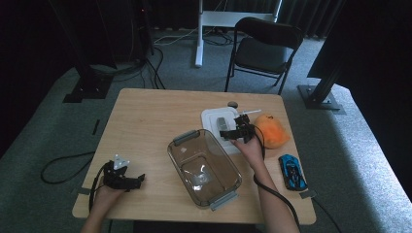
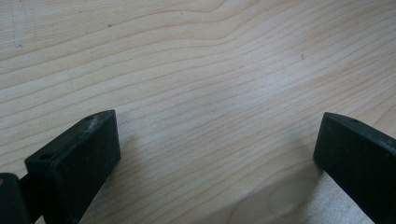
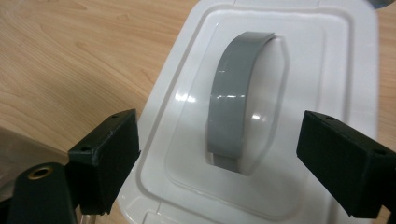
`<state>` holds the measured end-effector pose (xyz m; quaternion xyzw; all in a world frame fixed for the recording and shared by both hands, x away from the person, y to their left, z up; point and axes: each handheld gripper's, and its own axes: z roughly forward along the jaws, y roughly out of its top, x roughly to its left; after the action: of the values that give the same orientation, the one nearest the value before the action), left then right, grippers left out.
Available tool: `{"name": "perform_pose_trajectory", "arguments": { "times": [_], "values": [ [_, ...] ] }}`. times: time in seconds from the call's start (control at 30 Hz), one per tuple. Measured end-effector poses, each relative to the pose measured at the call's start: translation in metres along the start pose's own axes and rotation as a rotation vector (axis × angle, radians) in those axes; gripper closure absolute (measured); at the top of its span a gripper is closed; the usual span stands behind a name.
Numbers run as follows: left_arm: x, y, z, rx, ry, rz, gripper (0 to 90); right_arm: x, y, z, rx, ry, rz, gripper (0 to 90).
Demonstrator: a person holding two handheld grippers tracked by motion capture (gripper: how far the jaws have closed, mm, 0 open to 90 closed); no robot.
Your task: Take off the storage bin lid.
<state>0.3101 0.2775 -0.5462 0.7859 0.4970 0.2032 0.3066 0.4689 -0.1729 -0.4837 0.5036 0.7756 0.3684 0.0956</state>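
A white lid (image 1: 212, 120) with a grey strap handle (image 3: 233, 102) lies flat on the wooden table (image 1: 145, 126), right of centre. My right gripper (image 1: 237, 130) hovers just over the lid's near right part. In the right gripper view its jaws stand wide apart on either side of the handle, the right gripper (image 3: 219, 123) open and touching nothing. My left gripper (image 1: 138, 180) rests near the table's front left corner. In the left gripper view the left gripper (image 2: 217, 119) is open over bare wood.
A clear plastic container (image 1: 228, 165) with grey clip handles stands in front of the lid, in the middle of the table. An orange soft toy (image 1: 271, 130) lies right of the lid and a blue toy car (image 1: 292, 172) near the right edge. A folding chair (image 1: 265, 48) stands beyond the table.
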Motion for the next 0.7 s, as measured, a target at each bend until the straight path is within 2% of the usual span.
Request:
{"name": "perform_pose_trajectory", "arguments": {
  "times": [0.1, 0.17, 0.23, 0.33, 0.47, 0.57, 0.63, 0.7],
  "values": [
    [0.0, 0.0, 0.0, 0.0, 0.0, 0.0, 1.0, 0.0, -0.002, -0.008, -0.019, 0.004, -0.007, 12.3],
    [0.0, 0.0, 0.0, 0.0, 0.0, 0.0, 1.0, 0.001, -0.003, -0.015, -0.047, -0.031, -0.034, 12.3],
    [0.0, 0.0, 0.0, 0.0, 0.0, 0.0, 1.0, 0.004, -0.004, -0.022, -0.067, -0.093, -0.066, 13.6],
    [0.0, 0.0, 0.0, 0.0, 0.0, 0.0, 1.0, 0.003, -0.005, -0.034, -0.114, -0.119, -0.106, 13.9],
    [0.0, 0.0, 0.0, 0.0, 0.001, -0.002, 1.0, 0.0, -0.006, -0.05, -0.156, -0.116, -0.106, 14.5],
    [0.0, 0.0, 0.0, 0.0, 0.001, -0.002, 1.0, -0.004, -0.009, -0.06, -0.169, -0.117, -0.132, 14.8],
    [0.0, 0.0, 0.0, 0.0, 0.001, -0.002, 1.0, -0.009, -0.011, -0.067, -0.179, -0.089, -0.126, 14.8],
    [0.0, 0.0, 0.0, 0.0, 0.001, -0.001, 1.0, -0.011, -0.013, -0.071, -0.184, -0.11, -0.121, 14.8]
  ]
}}
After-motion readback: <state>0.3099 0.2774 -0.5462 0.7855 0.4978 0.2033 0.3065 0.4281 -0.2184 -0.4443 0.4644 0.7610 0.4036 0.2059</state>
